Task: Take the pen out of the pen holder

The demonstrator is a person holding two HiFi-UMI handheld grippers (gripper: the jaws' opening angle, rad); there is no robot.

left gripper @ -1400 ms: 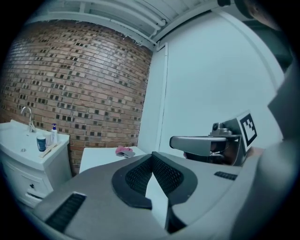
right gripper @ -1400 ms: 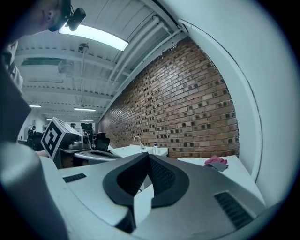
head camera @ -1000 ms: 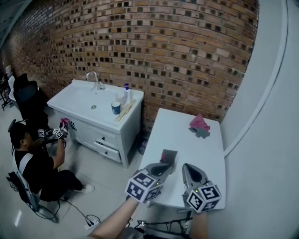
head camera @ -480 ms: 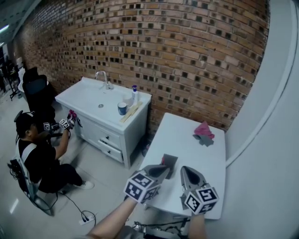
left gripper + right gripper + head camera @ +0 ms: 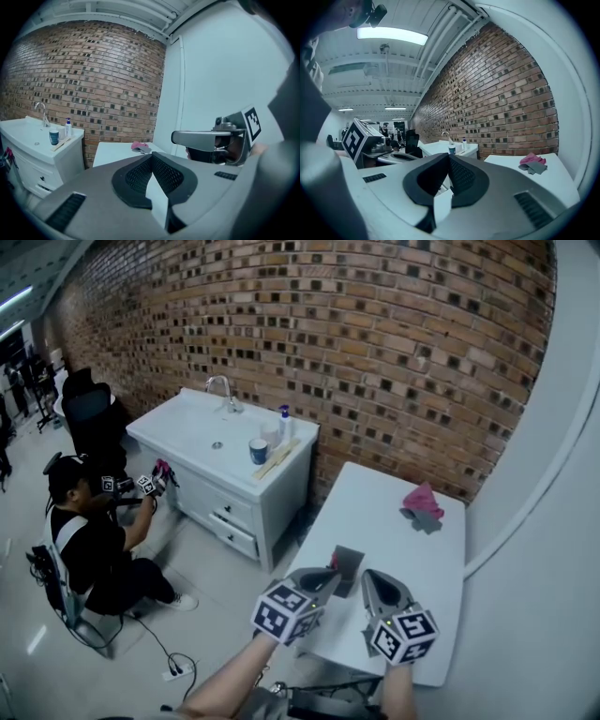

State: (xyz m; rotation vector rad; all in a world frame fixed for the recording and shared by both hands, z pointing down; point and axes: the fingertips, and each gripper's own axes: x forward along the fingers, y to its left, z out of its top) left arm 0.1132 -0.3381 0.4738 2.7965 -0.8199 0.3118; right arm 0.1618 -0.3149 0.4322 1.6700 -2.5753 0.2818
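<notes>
White table ahead w/ pen holder at near edge. Approach step, I reckon. My left gripper & right gripper both pinched closed, empty. Nxt: open one over holder.

No legible text, label, brand or number. The only print is black-and-white square marker patterns, without characters: on the left cube behind the left gripper, and on the right cube behind the right gripper.
</notes>
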